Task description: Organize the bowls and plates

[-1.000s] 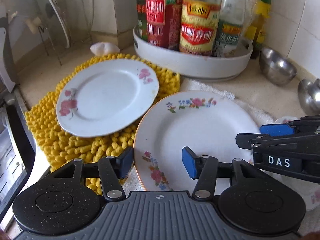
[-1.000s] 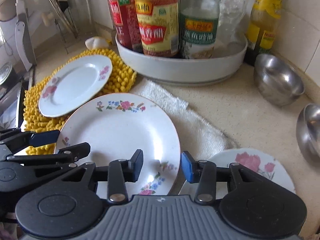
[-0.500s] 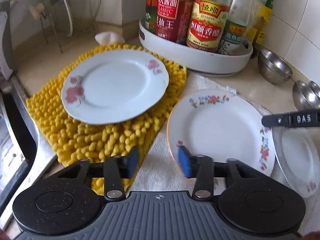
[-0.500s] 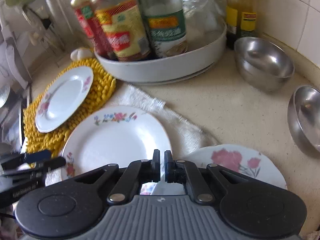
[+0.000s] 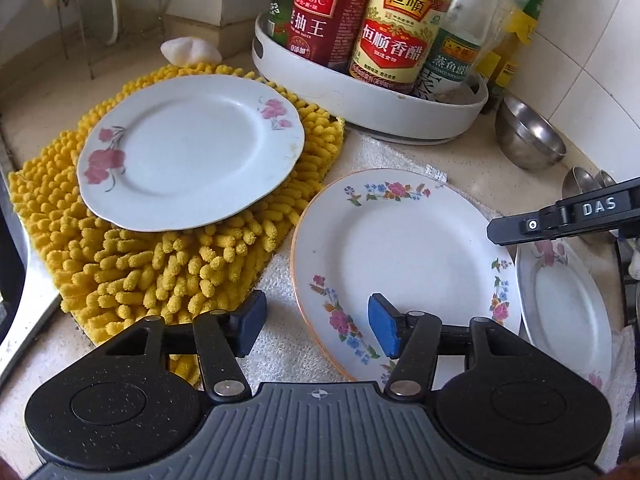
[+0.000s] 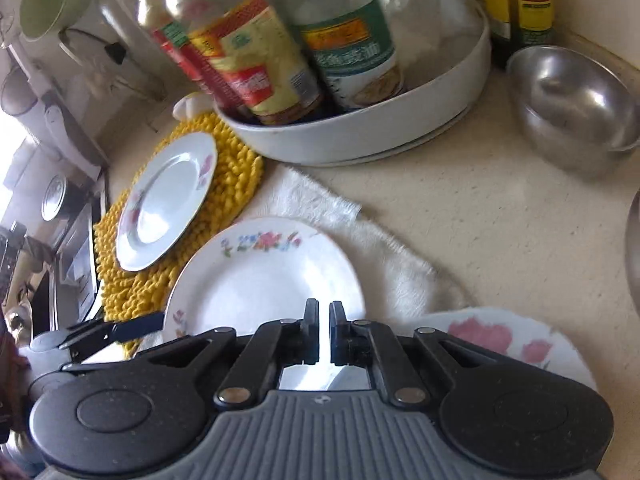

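A gold-rimmed flowered plate point(image 5: 400, 260) point(image 6: 260, 280) lies on a white towel point(image 5: 288, 280). My left gripper point(image 5: 318, 328) straddles its near-left rim, jaws opening, pads clear of it. My right gripper point(image 6: 324, 316) point(image 5: 496, 232) is shut over the plate's right rim with nothing seen between its fingers. A pink-rose plate point(image 5: 188, 152) rests on a yellow mat point(image 5: 140, 272). Another pink-flowered plate point(image 5: 568, 304) point(image 6: 512, 340) lies to the right. Steel bowls point(image 5: 528, 136) point(image 6: 576, 108) stand at the back right.
A white tray point(image 5: 372, 96) of sauce bottles stands at the back against the tiled wall. A second steel bowl point(image 6: 634, 256) is cut off at the right edge. A sink rim point(image 5: 24, 300) runs along the left.
My right gripper closed from open to shut and swung to the right. My left jaws widened, and the flowered plate now sits further right in the left wrist view.
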Motion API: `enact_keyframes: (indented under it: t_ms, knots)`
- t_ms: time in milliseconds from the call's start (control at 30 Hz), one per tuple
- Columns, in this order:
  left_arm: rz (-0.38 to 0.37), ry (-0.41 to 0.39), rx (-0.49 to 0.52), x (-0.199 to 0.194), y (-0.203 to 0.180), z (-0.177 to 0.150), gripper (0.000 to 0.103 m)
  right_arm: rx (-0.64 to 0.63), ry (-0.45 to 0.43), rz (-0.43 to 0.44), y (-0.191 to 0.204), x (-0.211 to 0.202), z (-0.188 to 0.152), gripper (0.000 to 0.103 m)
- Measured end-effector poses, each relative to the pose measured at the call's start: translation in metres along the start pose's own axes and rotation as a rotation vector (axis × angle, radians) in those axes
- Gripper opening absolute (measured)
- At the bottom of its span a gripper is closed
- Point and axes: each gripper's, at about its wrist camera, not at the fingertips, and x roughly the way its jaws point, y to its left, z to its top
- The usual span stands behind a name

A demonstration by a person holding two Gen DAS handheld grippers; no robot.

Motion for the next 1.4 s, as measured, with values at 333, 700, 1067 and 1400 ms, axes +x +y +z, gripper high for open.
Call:
enact_keyframes:
  t_ms: [333,700,1067,1400]
  knots:
    - [0.028,0.018,0.033,0.006,-0.012,0.003,0.077,-0.049,0.045,0.005,-0.013,0.005,0.01,0.041]
    - [0.045,0.024,0.026,0.009,-0.016,0.012,0.07,-0.009,0.033,0.109,0.0,0.004,-0.005,0.053]
    - [0.039,-0.039,0.07,-0.008,-0.018,0.027,0.07,0.062,-0.006,0.105,0.007,-0.017,-0.02,0.053]
    - [-0.065,-0.052,0.156,-0.019,-0.045,0.034,0.07,0.155,-0.111,0.034,0.001,-0.078,-0.039,0.053]
